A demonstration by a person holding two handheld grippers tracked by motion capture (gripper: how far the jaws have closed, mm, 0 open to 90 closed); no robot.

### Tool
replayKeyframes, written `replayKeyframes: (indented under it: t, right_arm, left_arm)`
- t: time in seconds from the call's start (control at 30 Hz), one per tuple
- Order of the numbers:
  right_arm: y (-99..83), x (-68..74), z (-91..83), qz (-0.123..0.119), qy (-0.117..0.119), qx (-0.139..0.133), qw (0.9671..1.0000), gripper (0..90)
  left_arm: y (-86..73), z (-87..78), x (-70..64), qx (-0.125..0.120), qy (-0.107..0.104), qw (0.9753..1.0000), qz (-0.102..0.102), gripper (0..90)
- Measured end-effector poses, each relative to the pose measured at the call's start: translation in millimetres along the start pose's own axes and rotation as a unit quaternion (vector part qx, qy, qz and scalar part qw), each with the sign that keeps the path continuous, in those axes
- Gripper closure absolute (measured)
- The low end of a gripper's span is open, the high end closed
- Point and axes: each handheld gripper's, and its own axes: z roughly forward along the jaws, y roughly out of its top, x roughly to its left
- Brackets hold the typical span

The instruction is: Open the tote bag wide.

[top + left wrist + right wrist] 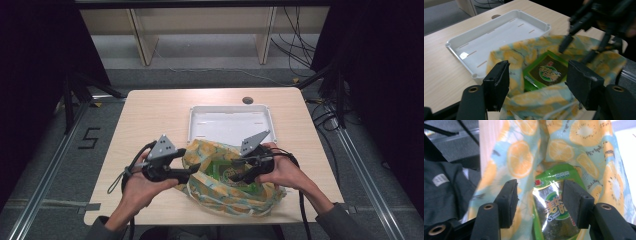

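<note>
Bag (227, 192): thin soft cloth or film, citrus print, crinkled, faint sheen
Packet (554, 215): green plastic foil, glossy, glare streaks
Tray (227, 112): white moulded plastic, smooth, semi-gloss
Tabletop (150, 120): pale wood-grain laminate, matt
Fingers (497, 82): black, matt, rubbery pads

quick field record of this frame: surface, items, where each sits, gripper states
surface: light wooden table
bag: fruit-print cloth bag, lying at the table's near edge, mouth open
packet: green foil snack packet, inside the bag
tray: white plastic tray, behind the bag, nothing in it
left gripper: open, at the bag's left rim
right gripper: open, jaws either side of the packet
grasp: none closed yet
</note>
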Motion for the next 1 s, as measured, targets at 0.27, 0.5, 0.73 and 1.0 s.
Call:
replayKeyframes:
  t: [0.27,0.5,0.73,1.0]
  right_arm:
    - [-1.4,-26.5,18.9,0.02,-0.015,0.017,0.9995,47.2]
    - [-4.3,-42.9,28.0,0.036,-0.024,0.022,0.9988,47.3]
    - [-9.9,-52.6,36.2,0.05,-0.024,0.03,0.998,47.7]
    - [-14.5,-59.1,50.8,0.06,-0.027,0.043,0.9969,46.9]
  left_arm:
    - [-51.5,4.7,-17.6,0.003,-0.029,0.999,-0.033,39.7]
    - [-83.9,33.7,-24.1,0.036,-0.042,0.9976,-0.043,46.2]
    - [-93.6,64.4,-41.0,0.039,-0.055,0.9977,-0.001,67.7]
    - [-95.2,90.1,-50.8,0.047,-0.068,0.9963,0.026,79.8]
